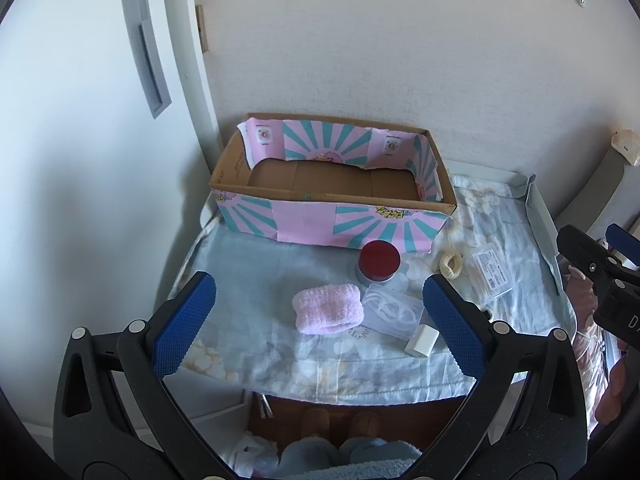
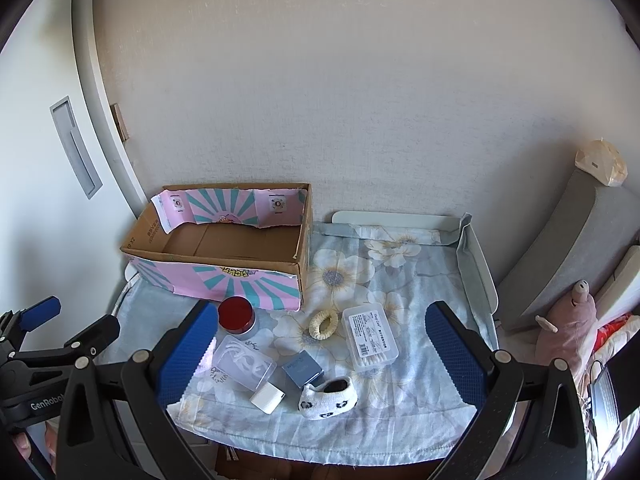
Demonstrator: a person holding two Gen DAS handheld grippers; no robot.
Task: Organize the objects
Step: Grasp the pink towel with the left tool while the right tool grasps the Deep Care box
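Observation:
An open, empty cardboard box (image 1: 332,216) (image 2: 240,278) with pink and teal paper stands at the back left of the table. In front of it lie a red-lidded jar (image 1: 378,260) (image 2: 236,316), a pink fluffy band (image 1: 329,309), a clear plastic case (image 1: 394,314) (image 2: 244,362), a small white block (image 1: 421,341) (image 2: 267,397), a cream scrunchie (image 1: 451,265) (image 2: 323,325), a cotton-swab box (image 1: 491,276) (image 2: 370,338), a small blue box (image 2: 303,369) and a panda sock (image 2: 328,398). My left gripper (image 1: 320,328) is open above the pink band. My right gripper (image 2: 320,364) is open above the items.
The table is covered by a flowered blue cloth (image 2: 384,276) with raised white edges (image 2: 478,268). A wall is behind, a white door (image 1: 80,160) at left. A grey cushion (image 2: 568,248) and a pink plush toy (image 2: 568,324) are at right.

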